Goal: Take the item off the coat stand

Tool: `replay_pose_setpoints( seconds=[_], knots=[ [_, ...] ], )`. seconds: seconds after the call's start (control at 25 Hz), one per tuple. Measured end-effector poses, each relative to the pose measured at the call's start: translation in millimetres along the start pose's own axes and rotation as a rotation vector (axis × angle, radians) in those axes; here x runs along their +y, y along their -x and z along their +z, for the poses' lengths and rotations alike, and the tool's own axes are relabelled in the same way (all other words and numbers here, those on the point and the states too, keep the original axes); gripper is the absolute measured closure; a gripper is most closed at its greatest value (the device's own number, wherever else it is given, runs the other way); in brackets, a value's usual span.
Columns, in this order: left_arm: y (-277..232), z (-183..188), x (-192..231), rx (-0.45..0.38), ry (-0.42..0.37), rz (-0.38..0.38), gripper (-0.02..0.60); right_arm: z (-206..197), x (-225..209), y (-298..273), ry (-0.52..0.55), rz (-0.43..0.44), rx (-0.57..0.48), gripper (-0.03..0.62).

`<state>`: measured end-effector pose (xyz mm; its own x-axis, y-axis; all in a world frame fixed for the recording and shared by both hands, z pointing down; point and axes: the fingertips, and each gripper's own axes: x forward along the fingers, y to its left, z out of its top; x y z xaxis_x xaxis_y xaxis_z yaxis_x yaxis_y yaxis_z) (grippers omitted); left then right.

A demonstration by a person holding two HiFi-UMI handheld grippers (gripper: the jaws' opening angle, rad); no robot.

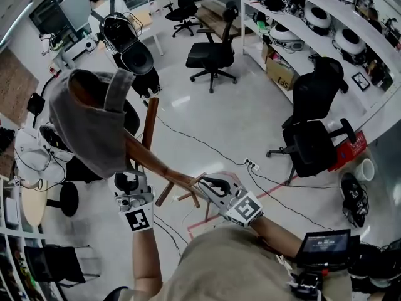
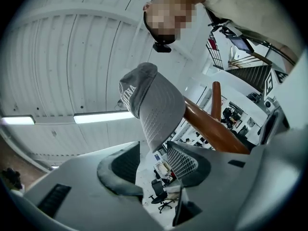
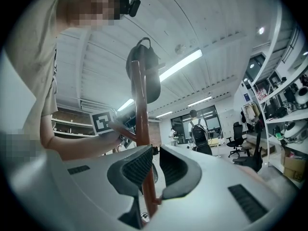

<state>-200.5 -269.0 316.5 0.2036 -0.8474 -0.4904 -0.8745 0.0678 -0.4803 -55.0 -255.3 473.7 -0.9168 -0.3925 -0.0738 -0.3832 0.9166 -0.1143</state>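
The left gripper (image 2: 155, 159) pointed upward with its jaws spread wide and nothing pressed between them. The brim tip of the grey baseball cap (image 2: 154, 105) hung just into the gap, apparently touching neither jaw. The right gripper (image 3: 154, 165) had its jaws drawn close on the pole of the wooden coat stand (image 3: 140, 114), seemingly to steady it. The cap sat hooked over the top of that pole, above both tools. It looked light, with a soft fabric crown and a stiffer brim. The brim seemed the surest place to pinch, before lifting the cap up clear of the pole's top.
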Motion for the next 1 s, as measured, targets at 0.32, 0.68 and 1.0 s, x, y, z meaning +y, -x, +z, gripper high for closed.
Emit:
replay_pose_setpoints(
  seconds=[0.32, 0.68, 1.0],
  knots=[
    [-3, 11, 3, -0.039, -0.005, 0.059, 0.410, 2, -3, 1, 0.010, -0.009, -0.018, 0.543],
    [-1, 28, 24, -0.082, 0.005, 0.166, 0.510, 3, -2, 6, 0.006, -0.017, -0.023, 0.543],
    [8, 29, 52, -0.048, 0.095, 0.206, 0.549, 12, 2, 13, -0.002, -0.034, -0.019, 0.543]
  ],
)
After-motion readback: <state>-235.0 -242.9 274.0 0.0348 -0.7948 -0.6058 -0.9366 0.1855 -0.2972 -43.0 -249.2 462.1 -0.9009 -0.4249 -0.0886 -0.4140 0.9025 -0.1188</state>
